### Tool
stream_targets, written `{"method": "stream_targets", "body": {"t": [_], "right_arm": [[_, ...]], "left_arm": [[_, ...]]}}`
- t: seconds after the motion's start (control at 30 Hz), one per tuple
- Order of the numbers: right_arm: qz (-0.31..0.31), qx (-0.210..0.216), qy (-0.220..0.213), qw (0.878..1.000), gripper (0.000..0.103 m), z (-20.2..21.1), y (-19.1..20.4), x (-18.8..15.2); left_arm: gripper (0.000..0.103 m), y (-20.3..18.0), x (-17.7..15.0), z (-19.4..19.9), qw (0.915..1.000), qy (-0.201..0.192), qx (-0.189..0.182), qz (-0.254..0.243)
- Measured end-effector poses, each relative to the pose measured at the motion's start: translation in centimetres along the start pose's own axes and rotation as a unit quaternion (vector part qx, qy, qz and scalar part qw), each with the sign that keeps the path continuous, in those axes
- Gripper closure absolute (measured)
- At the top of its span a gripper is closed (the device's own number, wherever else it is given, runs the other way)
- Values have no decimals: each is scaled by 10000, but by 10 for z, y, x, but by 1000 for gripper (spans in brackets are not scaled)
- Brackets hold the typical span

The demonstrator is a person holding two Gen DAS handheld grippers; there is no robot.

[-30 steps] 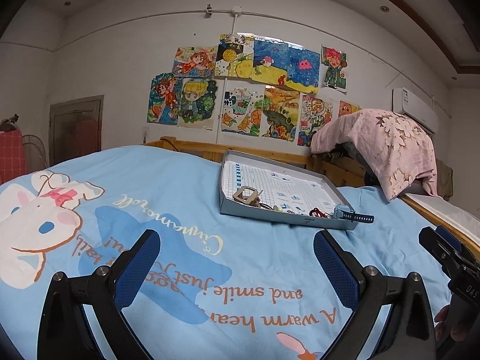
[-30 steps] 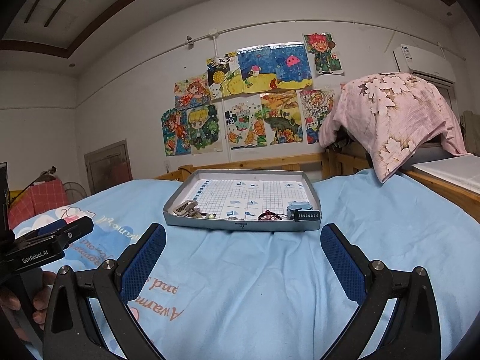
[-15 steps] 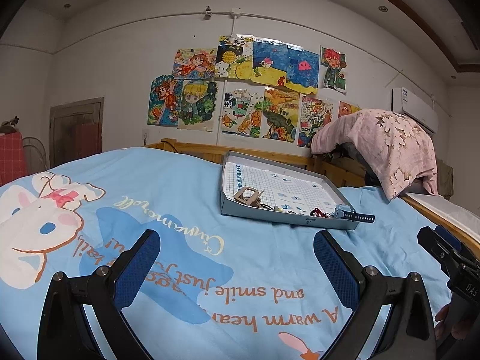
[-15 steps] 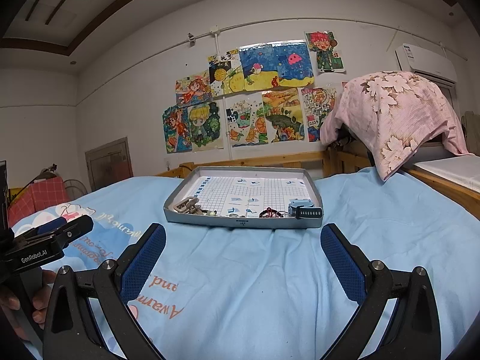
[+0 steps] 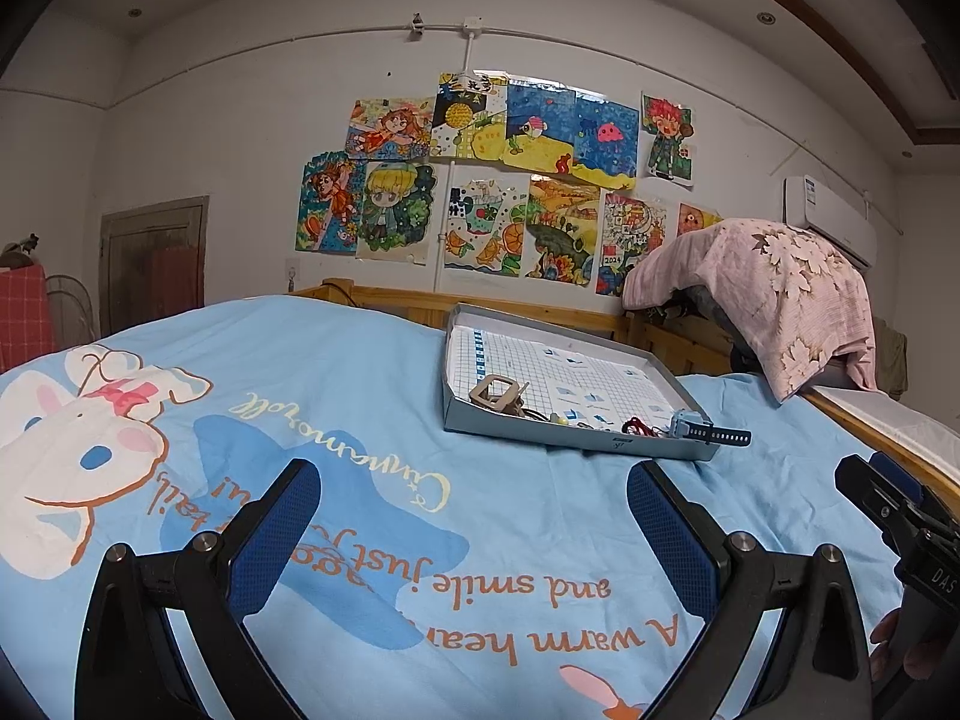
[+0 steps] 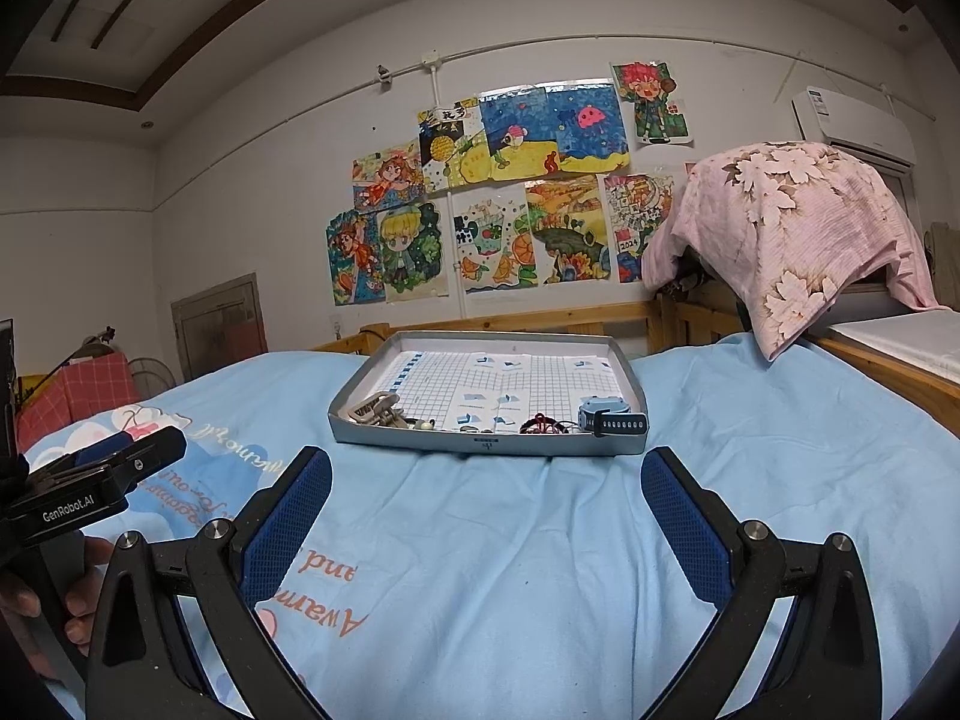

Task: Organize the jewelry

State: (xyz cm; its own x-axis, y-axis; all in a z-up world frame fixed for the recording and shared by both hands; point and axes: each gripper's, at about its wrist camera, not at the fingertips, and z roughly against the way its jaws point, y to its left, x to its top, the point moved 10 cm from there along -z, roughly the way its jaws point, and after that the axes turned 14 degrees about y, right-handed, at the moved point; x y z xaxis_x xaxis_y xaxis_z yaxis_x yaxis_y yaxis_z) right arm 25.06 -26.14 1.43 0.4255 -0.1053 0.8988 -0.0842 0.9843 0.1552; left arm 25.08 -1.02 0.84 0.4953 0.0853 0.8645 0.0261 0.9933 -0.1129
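Note:
A grey shallow tray (image 6: 480,443) with grid-paper lining lies on the blue bedsheet ahead; it also shows in the left wrist view (image 5: 540,441). Along its near wall lie a beige clip-like piece (image 6: 375,408), a small bead (image 6: 425,425), a dark red bracelet (image 6: 543,425) and a blue watch (image 6: 609,417). The watch (image 5: 699,429) overhangs the tray's right corner. My left gripper (image 5: 474,516) is open and empty, short of the tray. My right gripper (image 6: 486,501) is open and empty, just before the tray's near wall.
The blue printed bedsheet (image 5: 360,480) covers the bed. A wooden bed rail (image 6: 540,321) runs behind the tray. A pink floral cloth (image 6: 792,228) drapes over something at the right. Drawings hang on the back wall (image 6: 510,192).
Both grippers have edged slightly closer to the tray. Both stay open; nothing in the tray has moved.

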Motion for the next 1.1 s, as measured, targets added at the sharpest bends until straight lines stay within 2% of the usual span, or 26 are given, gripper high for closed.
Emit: {"method": "stream_targets", "body": {"t": [1.1], "right_arm": [[14,7,15,10000,2,-2,2,-2]], "left_arm": [[0,5,1,0,10000,-18,34,-46]]}}
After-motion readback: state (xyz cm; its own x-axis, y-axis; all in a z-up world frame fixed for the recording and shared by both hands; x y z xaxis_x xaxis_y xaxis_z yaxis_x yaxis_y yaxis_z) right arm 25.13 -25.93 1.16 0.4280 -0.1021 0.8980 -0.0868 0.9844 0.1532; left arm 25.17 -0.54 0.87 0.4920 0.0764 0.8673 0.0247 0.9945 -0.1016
